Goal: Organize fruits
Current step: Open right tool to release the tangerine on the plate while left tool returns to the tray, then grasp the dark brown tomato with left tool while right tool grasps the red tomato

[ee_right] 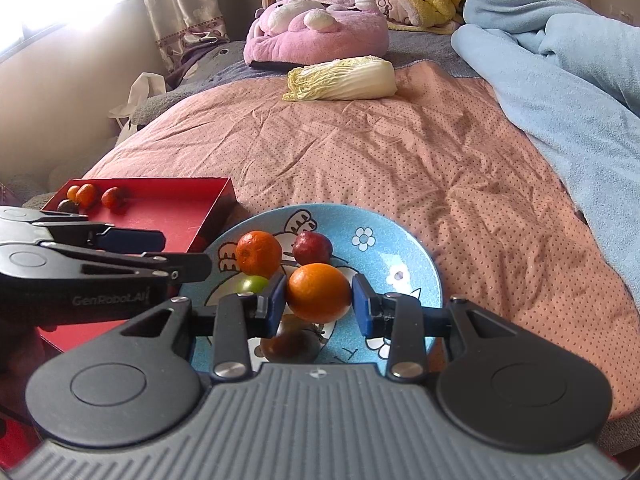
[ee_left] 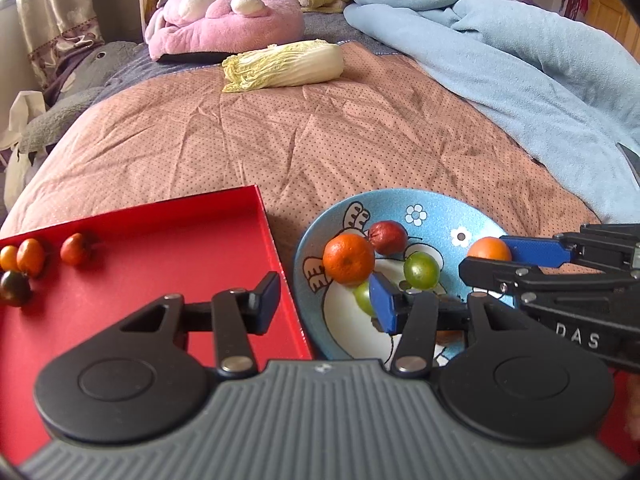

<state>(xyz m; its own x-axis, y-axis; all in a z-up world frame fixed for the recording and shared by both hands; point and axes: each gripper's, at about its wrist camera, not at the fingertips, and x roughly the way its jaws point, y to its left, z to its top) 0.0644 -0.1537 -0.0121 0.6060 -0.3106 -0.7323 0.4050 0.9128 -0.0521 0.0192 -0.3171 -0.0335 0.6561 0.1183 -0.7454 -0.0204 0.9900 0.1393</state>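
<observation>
1. The right tool point(ee_right: 319, 304) pinches a smooth, round orange point(ee_right: 319, 293) above the middle of the blue cartoon plate point(ee_right: 404, 248).
2. On the plate, at its 10 o'clock, lie a dimpled mandarin point(ee_right: 258, 253), a dark red fruit point(ee_right: 312, 247) and a green one point(ee_right: 251, 284).
3. The left tool point(ee_left: 325, 300) is spread, holding nothing, over the red tray's point(ee_left: 160, 280) right rim.
4. Four small tomatoes point(ee_left: 30, 257) sit at the tray's far-left corner.

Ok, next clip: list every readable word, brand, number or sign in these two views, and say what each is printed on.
"GenRobot.AI" is on the black body of the left gripper, seen in the right wrist view.
"DAS" is on the black body of the right gripper, seen in the left wrist view; the edge of the picture cuts the word off.
The blue plate carries cartoon drawings and flowers but no readable words.
Nothing else bears text.
</observation>
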